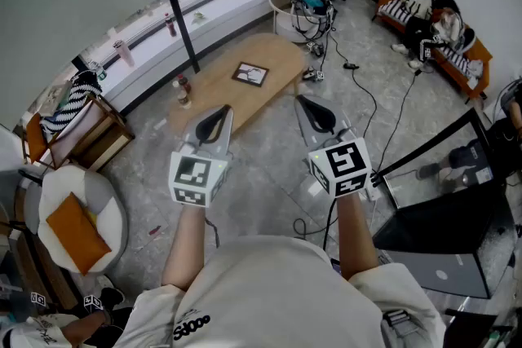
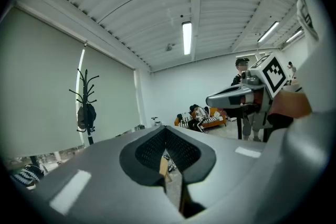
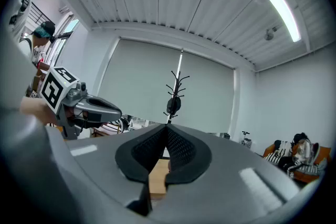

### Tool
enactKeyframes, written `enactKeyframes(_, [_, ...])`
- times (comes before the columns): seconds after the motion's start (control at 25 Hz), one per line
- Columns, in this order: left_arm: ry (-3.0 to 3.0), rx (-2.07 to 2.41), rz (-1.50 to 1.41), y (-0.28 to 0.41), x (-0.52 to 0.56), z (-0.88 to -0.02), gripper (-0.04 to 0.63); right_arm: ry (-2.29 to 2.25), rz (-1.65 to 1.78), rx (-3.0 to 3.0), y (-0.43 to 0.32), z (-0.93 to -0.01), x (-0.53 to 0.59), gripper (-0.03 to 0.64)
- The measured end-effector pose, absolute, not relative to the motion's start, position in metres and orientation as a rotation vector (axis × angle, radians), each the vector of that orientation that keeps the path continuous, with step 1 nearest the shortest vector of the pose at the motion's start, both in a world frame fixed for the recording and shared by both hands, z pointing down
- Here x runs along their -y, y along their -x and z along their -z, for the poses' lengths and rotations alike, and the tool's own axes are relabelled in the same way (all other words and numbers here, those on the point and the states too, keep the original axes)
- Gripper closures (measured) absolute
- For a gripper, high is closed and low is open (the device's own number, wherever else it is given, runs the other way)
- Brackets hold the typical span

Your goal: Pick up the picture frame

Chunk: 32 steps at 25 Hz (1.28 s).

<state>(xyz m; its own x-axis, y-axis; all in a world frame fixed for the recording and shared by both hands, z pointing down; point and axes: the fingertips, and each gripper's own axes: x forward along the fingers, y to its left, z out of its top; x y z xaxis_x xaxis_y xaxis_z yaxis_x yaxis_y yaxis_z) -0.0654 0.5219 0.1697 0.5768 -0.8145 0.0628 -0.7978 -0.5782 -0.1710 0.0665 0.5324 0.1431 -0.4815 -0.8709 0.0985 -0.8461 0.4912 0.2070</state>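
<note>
we hold left gripper (image 1: 214,124) and right gripper (image 1: 316,113) side by side, out in front, over floor (image 1: 269,163). both pinched tight shut, nothing in either. picture frame (image 1: 250,75) lies flat on wooden worktop (image 1: 281,53), at 12 o'clock from grippers, well apart from them. small bottle (image 1: 183,91) stands on worktop at 8 o'clock from frame.

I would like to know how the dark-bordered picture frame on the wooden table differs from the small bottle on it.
The dark-bordered rectangular picture frame lies flat; the small bottle stands upright. The frame sits near the table's middle, the bottle towards its left end. The frame is broad, the bottle slim. Both rest on the light wooden table, apart from each other.
</note>
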Motion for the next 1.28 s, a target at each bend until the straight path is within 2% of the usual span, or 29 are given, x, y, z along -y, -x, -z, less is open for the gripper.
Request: enactKeyframes(1.28, [2.679,-1.546,0.273,-0.002,-0.499,-0.211,0.584,-1.412,0.071,2.613,-0.15,-0.175,-0.506,0.613])
